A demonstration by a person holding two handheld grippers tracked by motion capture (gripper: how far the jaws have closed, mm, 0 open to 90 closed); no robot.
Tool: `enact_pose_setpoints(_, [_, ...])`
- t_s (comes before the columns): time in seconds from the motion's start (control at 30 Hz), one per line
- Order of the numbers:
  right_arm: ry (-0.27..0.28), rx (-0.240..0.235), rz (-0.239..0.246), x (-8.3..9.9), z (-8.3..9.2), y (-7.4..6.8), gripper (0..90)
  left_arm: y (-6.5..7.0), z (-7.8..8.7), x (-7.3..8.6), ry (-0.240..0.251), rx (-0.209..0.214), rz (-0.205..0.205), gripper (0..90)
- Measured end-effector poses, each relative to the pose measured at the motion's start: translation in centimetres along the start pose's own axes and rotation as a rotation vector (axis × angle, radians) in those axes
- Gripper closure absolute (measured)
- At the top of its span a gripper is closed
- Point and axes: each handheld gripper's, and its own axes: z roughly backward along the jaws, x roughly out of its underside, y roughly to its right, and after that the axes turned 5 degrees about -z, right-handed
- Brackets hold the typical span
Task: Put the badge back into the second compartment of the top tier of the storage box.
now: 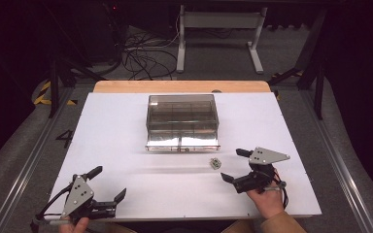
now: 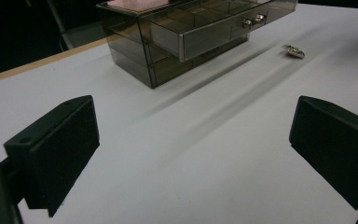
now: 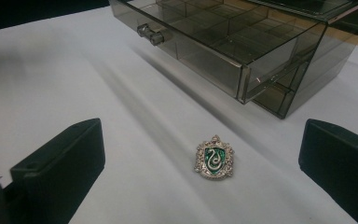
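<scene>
So the smoky clear drawer box (image 1: 182,121) sits mid-table with its top drawer (image 3: 200,42) pulled out, my guess is so the little green and silver crest pin (image 3: 214,160) can go in one of its compartments. The pin lies flat on the white table (image 1: 126,126), just in front of the box, a bit right of center. The right gripper (image 1: 237,166) has its 2 jaws spread wide and empty, pin just ahead between them, not touching. The left gripper (image 1: 109,183) is wide open too, parked well off at the near left corner.
</scene>
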Motion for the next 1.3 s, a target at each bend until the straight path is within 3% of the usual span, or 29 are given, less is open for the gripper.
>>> enact_pose_setpoints(1.3, [-0.086, 0.019, -0.007, -1.3, -4.8, 0.8, 1.4, 0.0, 0.0, 0.0, -0.002, 0.0, -0.002, 2.3])
